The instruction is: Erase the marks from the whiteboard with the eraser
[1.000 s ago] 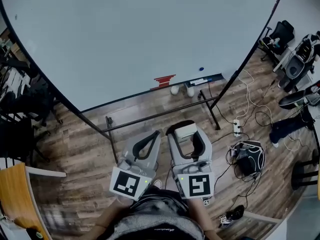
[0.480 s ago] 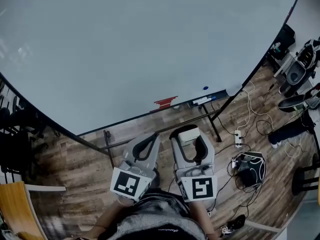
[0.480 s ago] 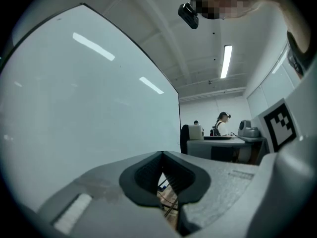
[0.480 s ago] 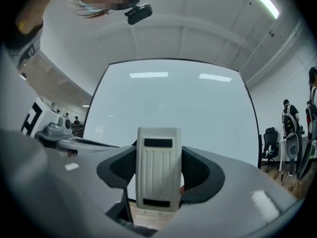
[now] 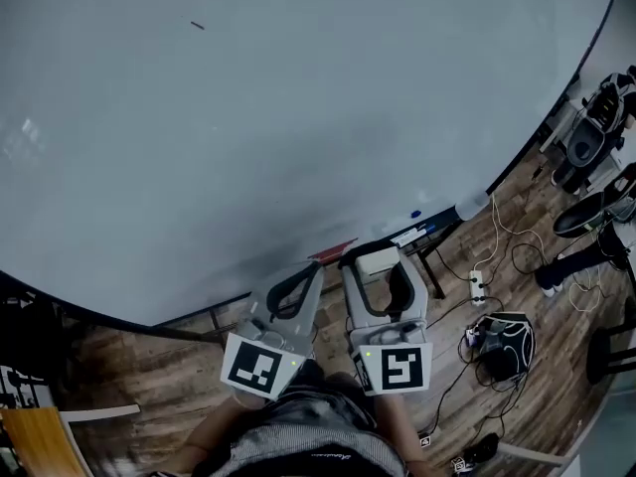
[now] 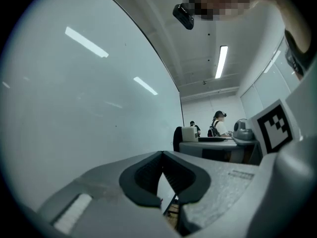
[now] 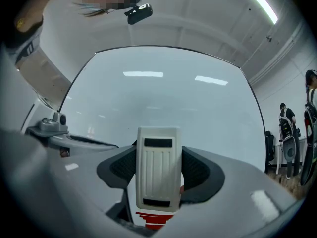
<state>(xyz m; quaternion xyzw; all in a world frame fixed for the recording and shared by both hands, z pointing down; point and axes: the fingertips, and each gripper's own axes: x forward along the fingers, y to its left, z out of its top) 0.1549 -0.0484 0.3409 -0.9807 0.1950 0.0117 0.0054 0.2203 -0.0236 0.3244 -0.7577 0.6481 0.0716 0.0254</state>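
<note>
Right gripper (image 7: 158, 168): fingers (image 7: 202, 171) closed on the sides of a white whiteboard eraser (image 7: 158, 157), held upright in front of the whiteboard (image 7: 163, 93). Stepped red marks (image 7: 154, 219) lie just below the eraser, at the board's lower edge. Whether the eraser touches the board is unclear. Left gripper (image 6: 162, 155), just beside the right: fingers (image 6: 141, 177) meet at the tips, nothing between them. A wooden floor (image 5: 149, 366) lies below the board
</note>
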